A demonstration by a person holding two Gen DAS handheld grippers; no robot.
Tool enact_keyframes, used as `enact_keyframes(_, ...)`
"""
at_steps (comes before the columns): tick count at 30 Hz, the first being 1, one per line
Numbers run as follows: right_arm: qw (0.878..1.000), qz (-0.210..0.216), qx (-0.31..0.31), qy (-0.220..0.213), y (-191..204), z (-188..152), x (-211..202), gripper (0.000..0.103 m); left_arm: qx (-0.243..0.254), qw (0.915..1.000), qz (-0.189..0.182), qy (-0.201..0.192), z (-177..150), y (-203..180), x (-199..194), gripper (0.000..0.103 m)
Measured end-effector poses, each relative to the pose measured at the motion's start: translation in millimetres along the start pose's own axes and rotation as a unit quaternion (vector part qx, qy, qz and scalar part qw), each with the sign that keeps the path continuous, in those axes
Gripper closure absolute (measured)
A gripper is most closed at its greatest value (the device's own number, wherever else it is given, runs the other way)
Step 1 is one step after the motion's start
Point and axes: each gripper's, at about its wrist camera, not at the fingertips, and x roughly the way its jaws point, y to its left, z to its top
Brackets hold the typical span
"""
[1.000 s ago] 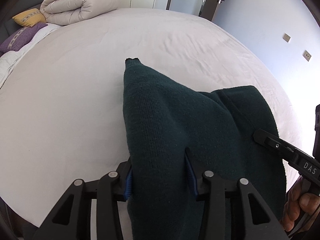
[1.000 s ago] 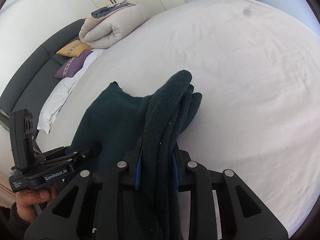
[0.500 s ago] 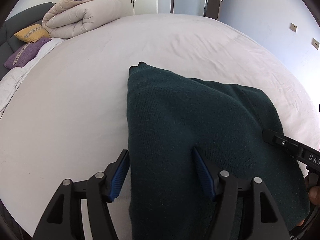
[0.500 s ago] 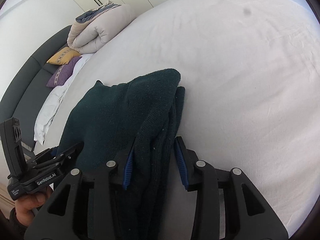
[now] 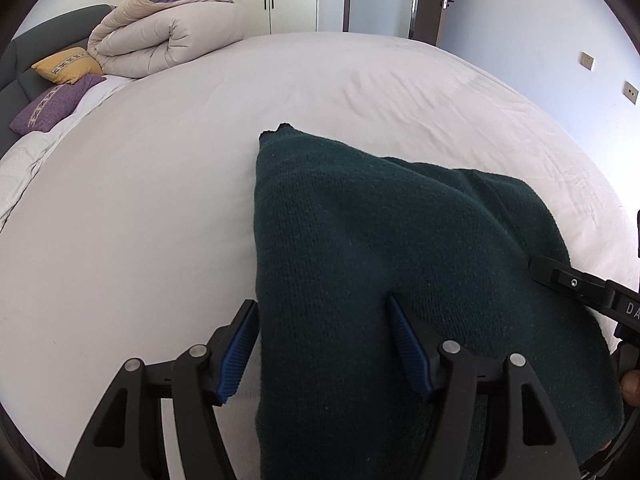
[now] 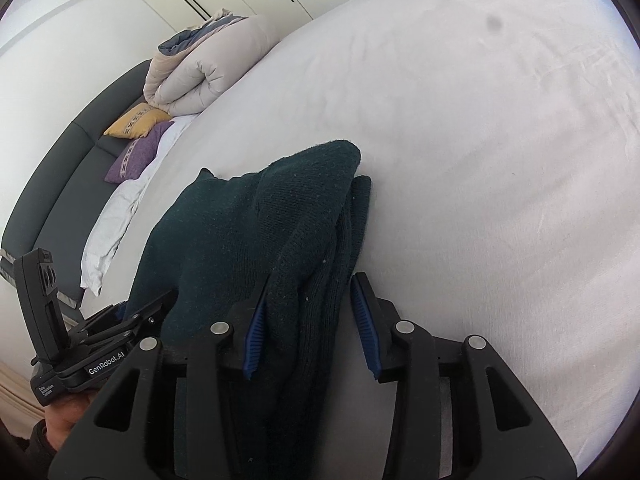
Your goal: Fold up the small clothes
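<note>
- Garment (image 5: pixel 400 248): dark green knit, folded over itself, lying on the white bed (image 5: pixel 140 200); long axis runs away from both wrists toward the far corner (image 5: pixel 280 130).
- Left gripper (image 5: pixel 324 344): jaws have just been opening and now stand wide. Near left edge of the garment lies between the blue pads; the left pad (image 5: pixel 238 354) stands clear of the cloth, the right one (image 5: pixel 408 348) lies against the knit without pinching. Nothing held.
- Right gripper (image 6: pixel 310 322): jaws have just been opening, narrower than the left. The stacked right edge (image 6: pixel 320 280) sits between the pads; the right pad (image 6: pixel 366 320) shows a gap to the cloth. Grip released, by appearance.
- Relation governing the next move: each gripper straddles its own near corner, so both are equally placed; withdrawal toward the cameras would leave the fold flat.
- Duvet (image 5: pixel 168 40) and cushions (image 5: pixel 64 66): well apart at the headboard end.
</note>
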Motion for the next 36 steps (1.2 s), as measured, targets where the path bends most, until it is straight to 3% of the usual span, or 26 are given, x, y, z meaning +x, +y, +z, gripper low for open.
enact_keyframes(4,0.999,-0.024,0.010,-0.018,6,-4,-23,0.058,-0.006,1.0000,-0.003,-0.001,-1,2,-1,0.031)
enact_keyframes(6,0.998,-0.052,0.008,-0.035,9,-9,-42,0.056,-0.012,0.9999,0.001,-0.003,-2,4,-2,0.026)
enact_keyframes(9,0.993,-0.098,-0.016,-0.071,21,-17,-77,0.056,-0.045,0.9989,-0.013,-0.003,-4,16,-7,0.016)
enact_keyframes(12,0.982,-0.133,-0.047,-0.122,39,-22,-123,0.054,-0.073,0.9969,-0.029,0.006,-8,24,-25,0.016)
enact_keyframes(14,0.972,-0.154,-0.069,-0.166,53,-24,-158,0.046,-0.061,0.9978,0.000,-0.025,-14,20,-52,0.012)
enact_keyframes(16,0.955,-0.174,-0.094,-0.223,71,-27,-191,0.033,-0.050,0.9954,0.018,-0.081,-22,15,-89,0.000)
enact_keyframes(20,0.907,-0.191,-0.130,-0.351,106,-43,-254,0.000,-0.026,0.9754,0.066,-0.209,-32,10,-175,0.000)
enact_keyframes(23,0.874,-0.174,-0.156,-0.427,132,-57,-287,0.000,-0.015,0.9476,0.116,-0.297,-31,12,-242,0.000)
enact_keyframes(26,0.865,-0.138,-0.181,-0.447,153,-63,-309,0.000,-0.018,0.9258,0.174,-0.335,-23,6,-293,0.000)
enact_keyframes(28,0.869,-0.107,-0.177,-0.450,159,-65,-322,0.000,-0.021,0.9189,0.183,-0.349,-22,3,-316,0.000)
enact_keyframes(31,0.869,-0.088,-0.155,-0.462,162,-66,-336,0.000,-0.004,0.9000,0.197,-0.389,-35,-2,-328,0.000)
enact_keyframes(32,0.868,-0.094,-0.148,-0.465,163,-67,-339,0.000,0.005,0.8990,0.209,-0.385,-36,-3,-323,0.000)
enact_keyframes(33,0.868,-0.099,-0.143,-0.466,162,-69,-342,0.000,0.003,0.9044,0.223,-0.364,-33,-3,-314,0.000)
enact_keyframes(36,0.873,-0.114,-0.141,-0.452,159,-70,-337,0.000,-0.011,0.9407,0.206,-0.269,-23,9,-283,0.000)
